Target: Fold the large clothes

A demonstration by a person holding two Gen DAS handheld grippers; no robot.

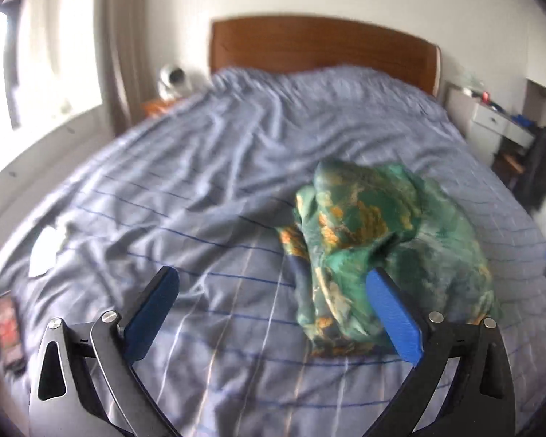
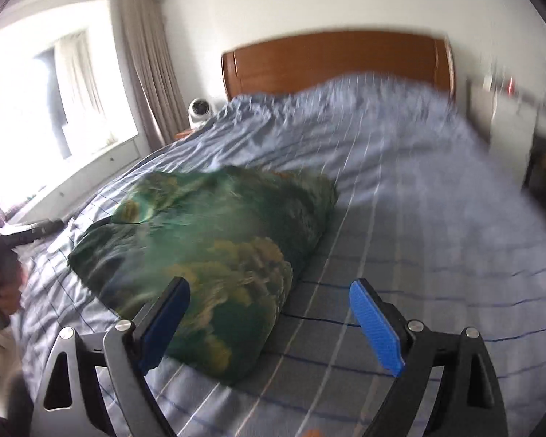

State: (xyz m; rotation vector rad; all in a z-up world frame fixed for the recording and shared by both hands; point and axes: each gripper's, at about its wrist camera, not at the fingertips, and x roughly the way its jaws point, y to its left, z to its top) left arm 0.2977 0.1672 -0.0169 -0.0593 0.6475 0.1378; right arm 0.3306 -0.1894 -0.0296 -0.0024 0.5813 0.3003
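Note:
A green garment with orange and yellow print (image 1: 378, 255) lies in a bunched, folded heap on the blue striped bed cover (image 1: 200, 167). My left gripper (image 1: 271, 278) hangs open above the cover, its right finger in front of the garment's left side, nothing between the pads. In the right wrist view the same garment (image 2: 214, 251) fills the middle left. My right gripper (image 2: 271, 291) is open too, its left finger over the garment's near corner and its right finger over bare cover. Neither gripper holds the cloth.
A wooden headboard (image 1: 320, 51) closes the far end of the bed. A small white fan (image 2: 200, 109) stands at the bed's far left, by curtains and a bright window (image 2: 43, 116). A white cabinet (image 1: 491, 123) stands at right. A hand (image 2: 3, 287) holding the other tool shows at left.

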